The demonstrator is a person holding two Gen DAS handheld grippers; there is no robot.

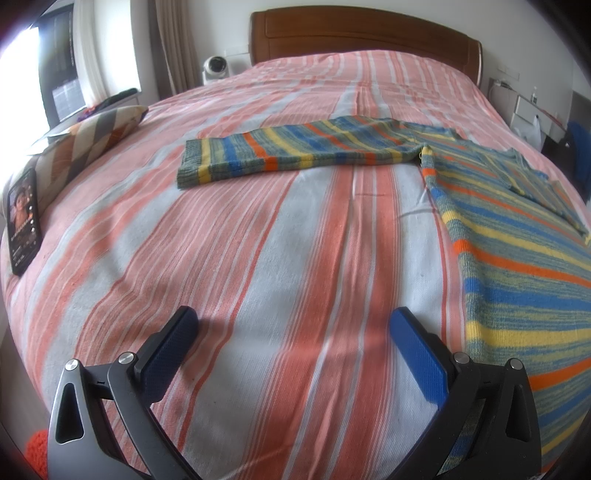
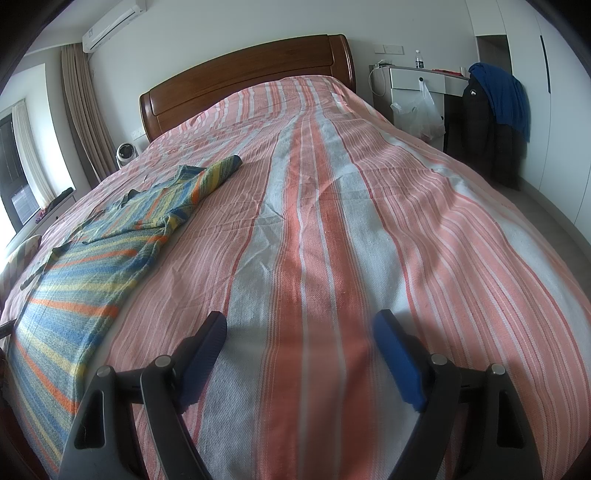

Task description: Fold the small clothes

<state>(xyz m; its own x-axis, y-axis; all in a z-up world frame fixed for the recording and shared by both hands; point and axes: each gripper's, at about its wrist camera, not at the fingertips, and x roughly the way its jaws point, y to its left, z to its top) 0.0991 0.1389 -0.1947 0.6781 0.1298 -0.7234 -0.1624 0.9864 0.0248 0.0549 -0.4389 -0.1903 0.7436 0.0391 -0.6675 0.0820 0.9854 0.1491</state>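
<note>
A striped knit sweater (image 1: pixel 517 229) in blue, yellow, green and orange lies flat on the pink-striped bed (image 1: pixel 258 240). One sleeve (image 1: pixel 295 151) stretches out to the left across the bed. My left gripper (image 1: pixel 293 325) is open and empty, low over the sheet just left of the sweater's hem. In the right wrist view the sweater (image 2: pixel 92 266) lies at the left, its other sleeve (image 2: pixel 218 173) pointing toward the headboard. My right gripper (image 2: pixel 300 328) is open and empty over bare sheet (image 2: pixel 332 221), to the right of the sweater.
A phone (image 1: pixel 23 221) with a lit screen and a patterned pillow (image 1: pixel 88 144) lie at the bed's left edge. A wooden headboard (image 1: pixel 362 33) stands at the far end. A white desk (image 2: pixel 417 81) and a chair with jackets (image 2: pixel 495 122) stand right of the bed.
</note>
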